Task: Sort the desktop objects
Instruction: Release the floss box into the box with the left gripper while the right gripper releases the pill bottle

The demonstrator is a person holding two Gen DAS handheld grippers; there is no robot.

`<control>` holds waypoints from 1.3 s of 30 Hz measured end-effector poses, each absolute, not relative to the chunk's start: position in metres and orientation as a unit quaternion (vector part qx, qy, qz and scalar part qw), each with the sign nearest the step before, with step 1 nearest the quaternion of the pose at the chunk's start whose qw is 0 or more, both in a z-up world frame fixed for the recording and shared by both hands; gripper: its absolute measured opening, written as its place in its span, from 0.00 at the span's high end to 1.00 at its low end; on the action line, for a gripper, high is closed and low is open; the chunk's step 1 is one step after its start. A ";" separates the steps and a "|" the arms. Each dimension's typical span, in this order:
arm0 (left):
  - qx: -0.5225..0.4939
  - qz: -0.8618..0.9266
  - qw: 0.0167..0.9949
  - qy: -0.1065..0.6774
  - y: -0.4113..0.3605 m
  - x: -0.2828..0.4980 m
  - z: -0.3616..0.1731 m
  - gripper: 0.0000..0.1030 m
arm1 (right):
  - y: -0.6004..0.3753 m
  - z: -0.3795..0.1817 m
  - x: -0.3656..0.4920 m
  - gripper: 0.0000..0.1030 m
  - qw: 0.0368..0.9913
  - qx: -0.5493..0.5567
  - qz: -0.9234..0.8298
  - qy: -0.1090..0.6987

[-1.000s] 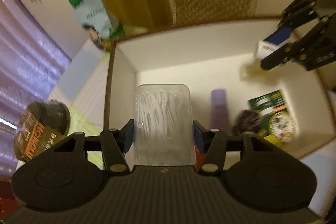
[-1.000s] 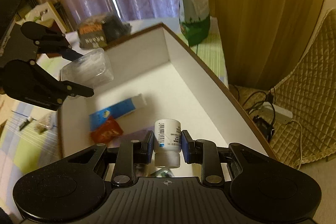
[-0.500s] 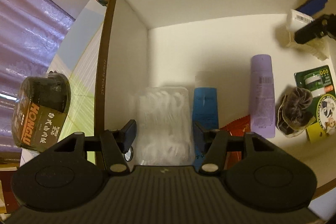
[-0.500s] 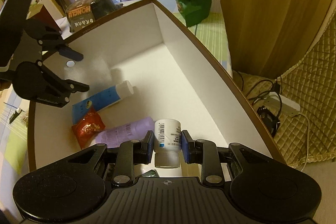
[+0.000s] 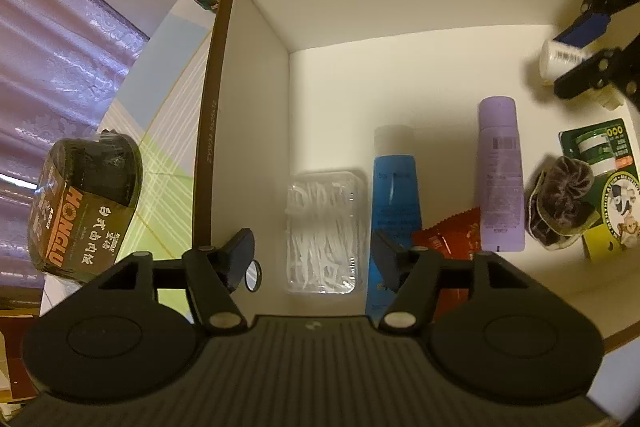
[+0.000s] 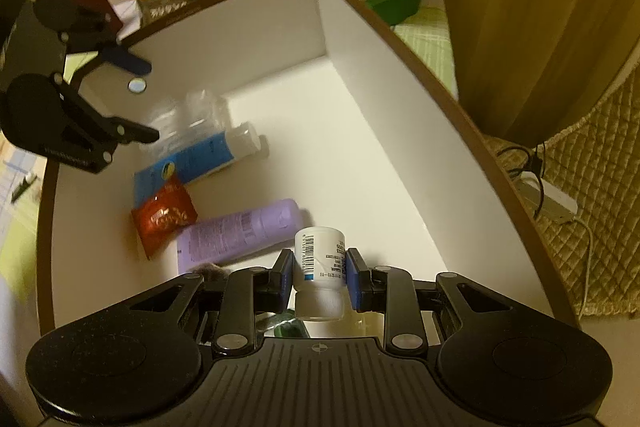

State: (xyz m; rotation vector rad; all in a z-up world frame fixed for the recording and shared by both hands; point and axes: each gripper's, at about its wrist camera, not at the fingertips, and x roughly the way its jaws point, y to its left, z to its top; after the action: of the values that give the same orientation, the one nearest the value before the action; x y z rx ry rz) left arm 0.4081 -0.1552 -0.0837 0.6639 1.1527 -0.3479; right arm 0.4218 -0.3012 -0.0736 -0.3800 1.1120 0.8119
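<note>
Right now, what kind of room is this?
Probably a home living room or bedroom: purple curtains, a quilted chair, a power strip on the floor, and toiletries in a box.

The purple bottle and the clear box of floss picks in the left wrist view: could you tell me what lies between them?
The blue tube lies between the clear box of floss picks and the purple bottle, seen in the left wrist view.

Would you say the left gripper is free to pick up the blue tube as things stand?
Probably yes: the left gripper is open and empty just above the floss box, and the blue tube lies uncovered beside it.
</note>
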 end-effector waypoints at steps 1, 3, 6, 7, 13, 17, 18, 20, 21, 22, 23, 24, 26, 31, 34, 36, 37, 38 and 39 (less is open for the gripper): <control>0.305 -0.161 0.774 0.531 -0.154 0.407 -0.083 0.38 | -0.300 -0.074 0.420 0.63 0.755 -0.180 0.373 0.508; 0.303 -0.162 0.776 0.529 -0.153 0.406 -0.081 0.37 | -0.299 -0.073 0.415 0.13 0.764 -0.194 0.370 0.491; 0.301 -0.163 0.778 0.527 -0.155 0.406 -0.079 0.35 | -0.298 -0.068 0.408 0.12 0.763 -0.204 0.380 0.481; 0.301 -0.163 0.778 0.527 -0.156 0.406 -0.079 0.34 | -0.298 -0.068 0.407 0.12 0.762 -0.205 0.380 0.483; 0.296 -0.163 0.780 0.526 -0.161 0.403 -0.081 0.29 | -0.296 -0.069 0.395 0.12 0.741 -0.242 0.377 0.500; 0.294 -0.164 0.781 0.526 -0.164 0.401 -0.081 0.25 | -0.298 -0.071 0.387 0.11 0.734 -0.250 0.375 0.508; 0.294 -0.163 0.781 0.526 -0.164 0.400 -0.082 0.24 | -0.299 -0.071 0.386 0.11 0.735 -0.249 0.372 0.510; 0.293 -0.162 0.782 0.525 -0.165 0.399 -0.082 0.22 | -0.301 -0.071 0.383 0.11 0.735 -0.244 0.368 0.514; 0.292 -0.162 0.782 0.526 -0.166 0.399 -0.081 0.21 | -0.302 -0.070 0.382 0.11 0.735 -0.242 0.366 0.517; 0.290 -0.162 0.782 0.527 -0.166 0.398 -0.081 0.21 | -0.302 -0.070 0.381 0.11 0.734 -0.240 0.365 0.520; 0.290 -0.162 0.782 0.527 -0.167 0.397 -0.081 0.19 | -0.302 -0.070 0.380 0.11 0.733 -0.239 0.364 0.523; 0.291 -0.162 0.782 0.527 -0.168 0.396 -0.081 0.17 | -0.302 -0.070 0.378 0.11 0.732 -0.237 0.362 0.527; 0.293 -0.163 0.780 0.528 -0.170 0.394 -0.081 0.16 | -0.302 -0.069 0.375 0.11 0.729 -0.235 0.361 0.532; 0.301 -0.168 0.777 0.527 -0.177 0.386 -0.079 0.11 | -0.301 -0.066 0.370 0.11 0.732 -0.230 0.350 0.538; 0.307 -0.171 0.775 0.525 -0.182 0.381 -0.077 0.10 | -0.303 -0.064 0.368 0.11 0.733 -0.223 0.345 0.542; 0.309 -0.175 0.775 0.522 -0.185 0.378 -0.075 0.08 | -0.304 -0.063 0.367 0.11 0.736 -0.221 0.338 0.542; 0.311 -0.176 0.775 0.521 -0.186 0.376 -0.074 0.08 | -0.304 -0.063 0.367 0.11 0.738 -0.220 0.336 0.543; 0.312 -0.178 0.776 0.519 -0.188 0.374 -0.073 0.08 | -0.305 -0.062 0.367 0.11 0.738 -0.219 0.333 0.544; 0.312 -0.179 0.776 0.518 -0.189 0.373 -0.072 0.08 | -0.306 -0.062 0.366 0.11 0.739 -0.217 0.332 0.545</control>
State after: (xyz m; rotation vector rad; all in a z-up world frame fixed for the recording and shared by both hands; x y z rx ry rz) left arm 0.3728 -0.1886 -0.0722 0.6763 1.1207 -0.3866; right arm 0.3661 -0.3057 -0.0616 -0.4770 1.1955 0.7288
